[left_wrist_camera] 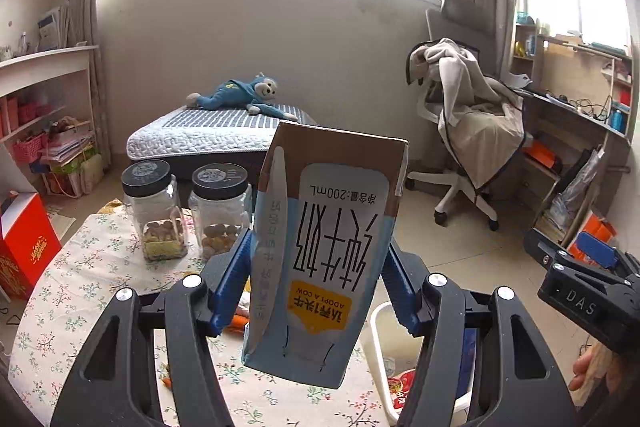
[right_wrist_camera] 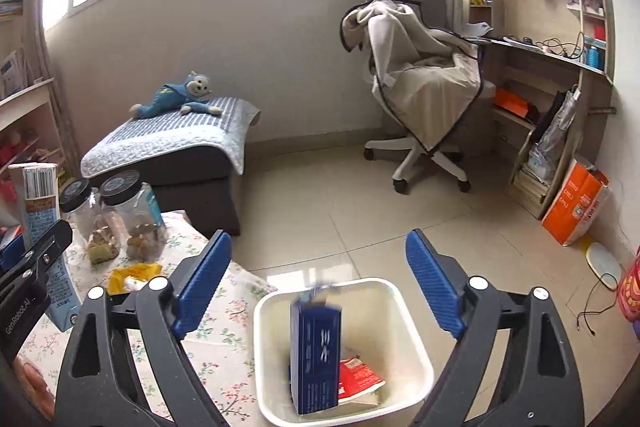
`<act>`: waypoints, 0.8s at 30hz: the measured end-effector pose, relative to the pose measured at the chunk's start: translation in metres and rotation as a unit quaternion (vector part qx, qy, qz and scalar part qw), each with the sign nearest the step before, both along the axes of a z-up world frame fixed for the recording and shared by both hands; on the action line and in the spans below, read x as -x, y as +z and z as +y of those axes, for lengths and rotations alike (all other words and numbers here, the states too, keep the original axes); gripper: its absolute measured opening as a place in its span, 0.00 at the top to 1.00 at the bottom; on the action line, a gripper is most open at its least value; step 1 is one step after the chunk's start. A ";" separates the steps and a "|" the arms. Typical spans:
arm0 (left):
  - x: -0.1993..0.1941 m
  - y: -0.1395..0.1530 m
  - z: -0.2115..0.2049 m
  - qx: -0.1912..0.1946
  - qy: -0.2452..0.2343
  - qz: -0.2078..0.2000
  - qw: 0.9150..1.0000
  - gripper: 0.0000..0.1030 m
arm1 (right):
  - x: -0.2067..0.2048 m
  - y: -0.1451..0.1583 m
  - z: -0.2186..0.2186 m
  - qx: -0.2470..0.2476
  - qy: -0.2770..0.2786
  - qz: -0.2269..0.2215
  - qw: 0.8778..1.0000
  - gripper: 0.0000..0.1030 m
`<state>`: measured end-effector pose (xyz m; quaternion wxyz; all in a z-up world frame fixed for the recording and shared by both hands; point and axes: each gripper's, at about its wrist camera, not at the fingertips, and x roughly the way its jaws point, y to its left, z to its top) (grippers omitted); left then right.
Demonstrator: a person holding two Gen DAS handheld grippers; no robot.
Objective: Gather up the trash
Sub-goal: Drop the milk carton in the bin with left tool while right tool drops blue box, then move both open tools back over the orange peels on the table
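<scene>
My left gripper (left_wrist_camera: 318, 259) is shut on a light-blue and brown milk carton (left_wrist_camera: 328, 247), which it holds upside down over the floral-cloth table (left_wrist_camera: 92, 267). That carton (right_wrist_camera: 36, 195) also shows at the left edge of the right wrist view. My right gripper (right_wrist_camera: 319, 239) is open with nothing between its fingers and hangs over a white bin (right_wrist_camera: 416, 343) beside the table. A dark blue carton (right_wrist_camera: 316, 351), blurred, stands on end inside the bin next to a red wrapper (right_wrist_camera: 358, 379). The bin's rim (left_wrist_camera: 376, 323) shows under the left gripper too.
Two black-lidded jars (left_wrist_camera: 156, 211) (left_wrist_camera: 222, 211) stand at the table's far side. A yellow wrapper (right_wrist_camera: 132, 275) lies on the cloth, and a red box (left_wrist_camera: 24, 247) is at the left. Beyond are a low bed (right_wrist_camera: 168, 147) and a draped office chair (right_wrist_camera: 420, 87).
</scene>
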<state>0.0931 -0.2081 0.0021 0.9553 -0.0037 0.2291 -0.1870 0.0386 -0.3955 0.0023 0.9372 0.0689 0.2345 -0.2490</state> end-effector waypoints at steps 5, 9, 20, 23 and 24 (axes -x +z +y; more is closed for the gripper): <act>0.001 -0.012 -0.027 0.002 -0.024 0.024 0.999 0.41 | 0.011 -0.003 -0.027 0.008 -0.049 0.005 0.999 0.07; 0.000 -0.022 -0.045 0.008 -0.043 0.048 0.998 0.41 | 0.018 -0.006 -0.040 0.021 -0.073 0.012 0.997 0.07; -0.005 -0.056 -0.087 0.005 -0.087 0.119 0.989 0.20 | 0.028 -0.013 -0.060 0.032 -0.102 0.032 0.994 0.07; -0.003 -0.052 -0.085 0.002 -0.084 0.114 0.990 0.19 | 0.028 -0.013 -0.058 0.034 -0.101 0.035 0.994 0.07; -0.003 -0.050 -0.082 0.003 -0.080 0.112 0.990 0.18 | 0.027 -0.013 -0.056 0.037 -0.099 0.037 0.994 0.07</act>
